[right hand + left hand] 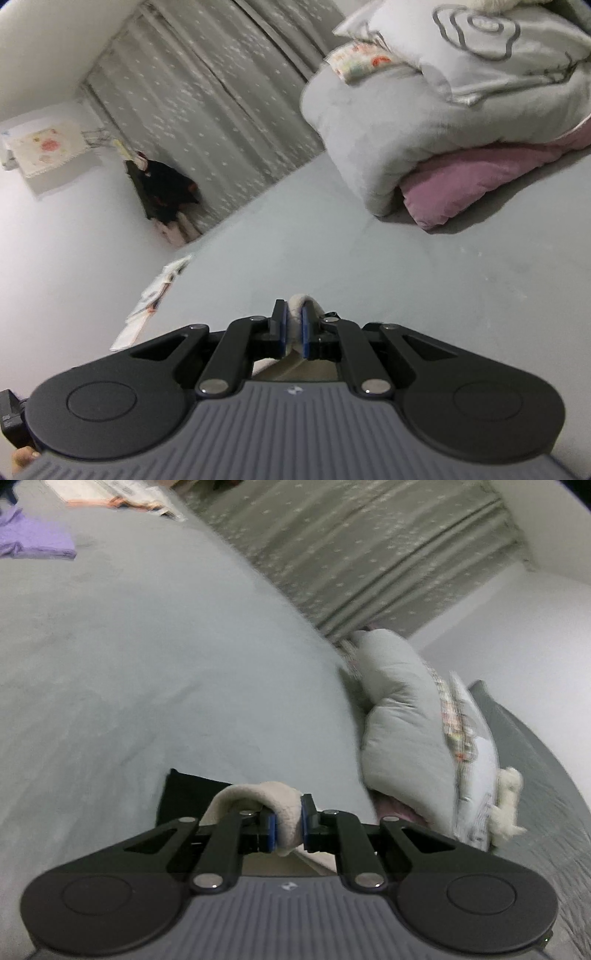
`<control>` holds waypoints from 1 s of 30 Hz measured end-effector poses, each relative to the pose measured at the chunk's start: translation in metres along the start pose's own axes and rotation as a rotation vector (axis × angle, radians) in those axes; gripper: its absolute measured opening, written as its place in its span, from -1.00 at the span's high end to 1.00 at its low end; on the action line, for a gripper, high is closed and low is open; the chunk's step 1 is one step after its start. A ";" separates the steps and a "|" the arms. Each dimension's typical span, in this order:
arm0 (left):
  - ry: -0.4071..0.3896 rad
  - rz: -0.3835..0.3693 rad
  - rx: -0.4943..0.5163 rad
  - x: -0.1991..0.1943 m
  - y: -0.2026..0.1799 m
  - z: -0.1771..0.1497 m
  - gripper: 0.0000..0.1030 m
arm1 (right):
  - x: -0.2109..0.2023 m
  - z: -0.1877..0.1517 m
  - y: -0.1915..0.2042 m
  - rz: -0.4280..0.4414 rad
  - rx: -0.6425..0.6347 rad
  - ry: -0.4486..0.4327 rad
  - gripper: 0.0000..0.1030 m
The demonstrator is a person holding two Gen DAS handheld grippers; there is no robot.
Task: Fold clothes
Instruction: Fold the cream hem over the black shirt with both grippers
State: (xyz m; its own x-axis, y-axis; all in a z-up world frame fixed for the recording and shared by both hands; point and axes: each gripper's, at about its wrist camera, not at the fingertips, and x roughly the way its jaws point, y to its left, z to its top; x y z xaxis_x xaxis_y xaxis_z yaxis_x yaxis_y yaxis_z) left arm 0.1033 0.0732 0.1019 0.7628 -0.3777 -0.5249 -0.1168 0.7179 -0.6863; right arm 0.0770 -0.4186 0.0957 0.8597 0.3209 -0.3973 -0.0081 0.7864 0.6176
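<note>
Both tools are clamped down on the same cream fleecy garment: the left tool (287,825) has a fat roll of the cream cloth (258,797) pinched between its blue pads, and the right tool (293,328) is squeezing a thinner fold of it (295,312). Under them is the grey bed (129,664). Further out sits a pile of folded grey bedding (406,110) on a pink blanket (461,177), a purple garment (33,541) off at the far side, then spotted curtains (221,110).

Both wrist cameras look forward and slightly down along their fingers, close over the grey bed (129,657). Both views share the folded duvet (402,720) and the curtain (221,110).
</note>
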 end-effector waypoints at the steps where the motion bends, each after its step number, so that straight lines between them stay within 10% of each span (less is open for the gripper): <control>1: 0.010 0.025 -0.006 0.012 0.003 0.002 0.78 | 0.010 -0.001 -0.003 -0.013 0.005 0.013 0.84; 30: 0.081 0.103 -0.134 0.072 0.052 0.027 0.71 | 0.093 -0.010 -0.030 -0.117 0.112 0.072 0.55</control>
State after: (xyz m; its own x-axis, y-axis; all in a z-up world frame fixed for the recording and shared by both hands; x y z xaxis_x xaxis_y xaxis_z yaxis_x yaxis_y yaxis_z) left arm 0.1693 0.0985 0.0419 0.6892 -0.3560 -0.6311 -0.2794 0.6731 -0.6848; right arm 0.1519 -0.4072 0.0338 0.8124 0.2709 -0.5164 0.1504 0.7583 0.6343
